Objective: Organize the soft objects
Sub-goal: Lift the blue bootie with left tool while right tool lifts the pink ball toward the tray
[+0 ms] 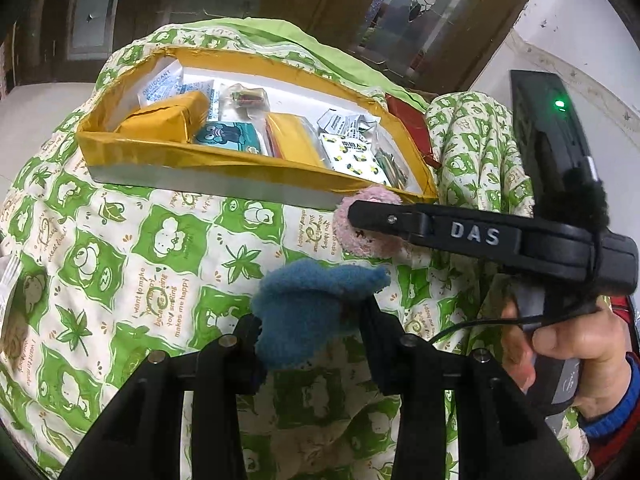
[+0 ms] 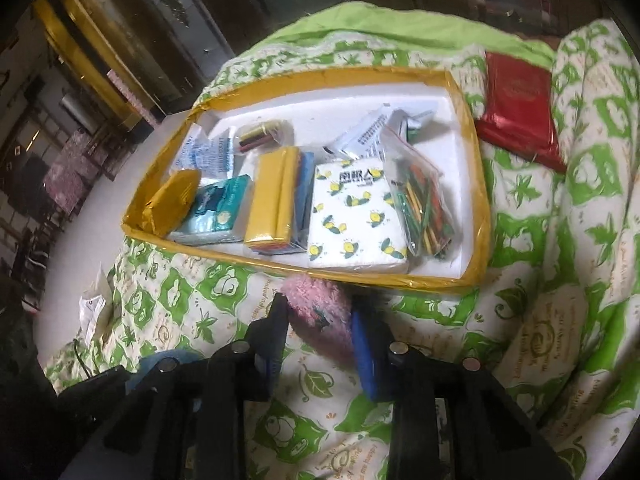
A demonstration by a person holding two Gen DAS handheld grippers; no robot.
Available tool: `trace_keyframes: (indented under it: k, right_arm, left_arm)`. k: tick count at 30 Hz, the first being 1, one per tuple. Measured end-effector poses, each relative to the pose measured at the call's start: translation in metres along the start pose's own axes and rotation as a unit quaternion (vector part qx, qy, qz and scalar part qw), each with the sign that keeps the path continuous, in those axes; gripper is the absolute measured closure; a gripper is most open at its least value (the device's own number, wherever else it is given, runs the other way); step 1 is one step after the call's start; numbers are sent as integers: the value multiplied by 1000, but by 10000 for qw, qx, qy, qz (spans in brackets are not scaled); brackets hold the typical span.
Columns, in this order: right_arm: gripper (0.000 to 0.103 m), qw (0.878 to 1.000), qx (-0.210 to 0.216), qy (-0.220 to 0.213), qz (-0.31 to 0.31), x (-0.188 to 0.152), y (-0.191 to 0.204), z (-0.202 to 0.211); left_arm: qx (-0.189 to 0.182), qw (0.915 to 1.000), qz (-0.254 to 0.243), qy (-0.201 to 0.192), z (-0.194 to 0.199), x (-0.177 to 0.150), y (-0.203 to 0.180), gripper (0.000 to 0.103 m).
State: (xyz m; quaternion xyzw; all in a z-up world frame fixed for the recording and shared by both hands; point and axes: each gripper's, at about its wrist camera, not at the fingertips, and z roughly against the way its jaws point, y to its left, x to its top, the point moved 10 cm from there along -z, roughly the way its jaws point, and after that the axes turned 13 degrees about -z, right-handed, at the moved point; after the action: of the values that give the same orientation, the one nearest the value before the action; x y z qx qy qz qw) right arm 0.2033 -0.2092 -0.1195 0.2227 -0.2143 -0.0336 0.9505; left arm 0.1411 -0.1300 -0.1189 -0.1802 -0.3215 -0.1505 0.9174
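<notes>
Left gripper clamped on fuzzy blue fleece piece, held over green-and-white patterned quilt. Right gripper closed around fluffy pink knitted piece, just near side of shallow yellow-rimmed white tray holding packets. Blue piece sits left of and nearer than pink piece.

Soft, even indoor light, no hard shadows. Strong fisheye bending with black vignette corners in both views. Right wrist view dimmer, slightly soft. Glare on red foil packet; far room dark.
</notes>
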Motion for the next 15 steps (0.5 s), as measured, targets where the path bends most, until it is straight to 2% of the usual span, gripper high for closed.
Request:
trace_keyframes:
  k: [15]
  right_arm:
    - [71, 9988, 439, -207, -110, -3, 7, 31]
  left_arm:
    - [374, 9991, -192, -86, 13, 5, 9, 65]
